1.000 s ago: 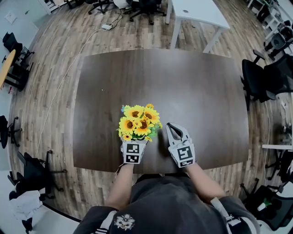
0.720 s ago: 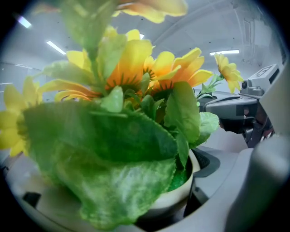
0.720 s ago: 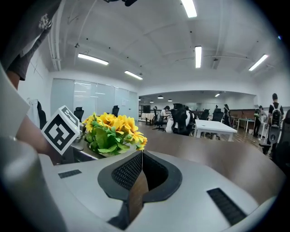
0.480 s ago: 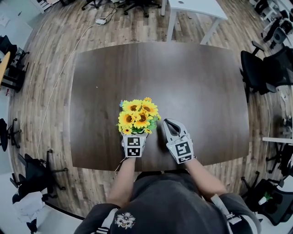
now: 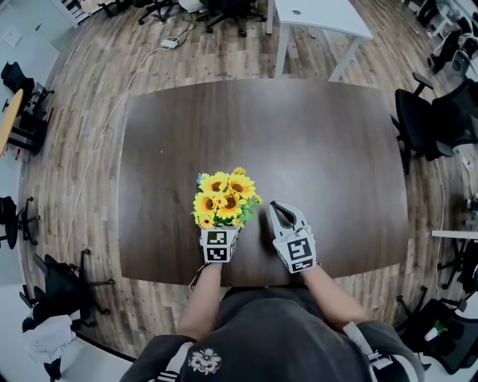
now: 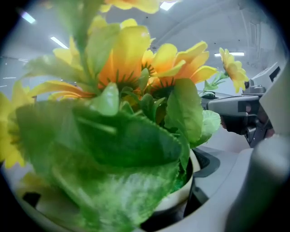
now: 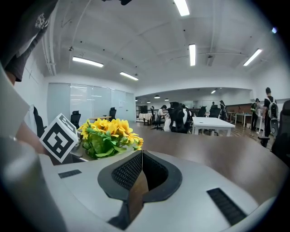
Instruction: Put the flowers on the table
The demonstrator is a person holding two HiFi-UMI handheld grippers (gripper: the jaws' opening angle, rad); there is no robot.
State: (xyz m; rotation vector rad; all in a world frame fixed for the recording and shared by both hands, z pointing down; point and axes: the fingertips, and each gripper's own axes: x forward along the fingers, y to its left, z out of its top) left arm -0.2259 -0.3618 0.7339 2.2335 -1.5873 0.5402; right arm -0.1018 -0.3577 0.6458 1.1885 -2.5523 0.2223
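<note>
A bunch of yellow sunflowers with green leaves stands in a small white pot near the front edge of the dark brown table. My left gripper is shut on the pot, and the blooms hide its jaw tips. In the left gripper view the flowers fill the frame, with one finger beside the pot. My right gripper rests just right of the flowers, shut and empty. The right gripper view shows its tips meeting, with the flowers off to the left.
Black office chairs stand to the right of the table. A white table stands behind it. A cable runs across the wooden floor at left. People sit and stand far off in the office.
The head view swayed a little. The flowers and both grippers stay where they were near the table's front edge.
</note>
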